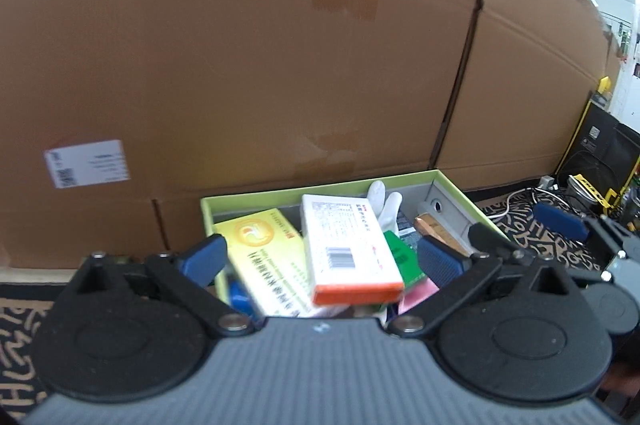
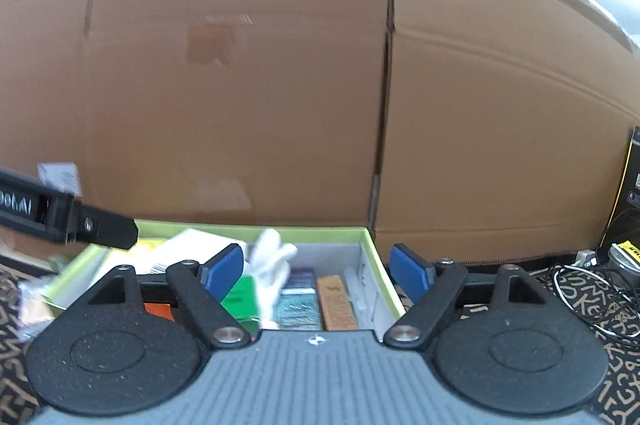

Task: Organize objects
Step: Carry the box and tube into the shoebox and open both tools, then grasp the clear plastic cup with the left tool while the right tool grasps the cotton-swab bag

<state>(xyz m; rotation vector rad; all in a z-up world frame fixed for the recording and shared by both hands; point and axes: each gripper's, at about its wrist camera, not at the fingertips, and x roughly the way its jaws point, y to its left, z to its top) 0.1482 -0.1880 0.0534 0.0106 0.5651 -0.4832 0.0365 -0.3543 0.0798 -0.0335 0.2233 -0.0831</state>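
Cardboard boxes (image 1: 240,65), patterned rug (image 2: 592,305), cables (image 2: 580,277)

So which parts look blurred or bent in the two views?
Left wrist view: the white box with the orange end is slightly smeared, and the cardboard wall bulges from the fisheye. Right wrist view: the white glove and the items left of it are blurred, and the wall curves too.

A black bar (image 2: 60,217) at the left edge of the right wrist view bears pale letters cut off by the frame, roughly "obAI". Box print, barcode and shipping label are too blurred to read.
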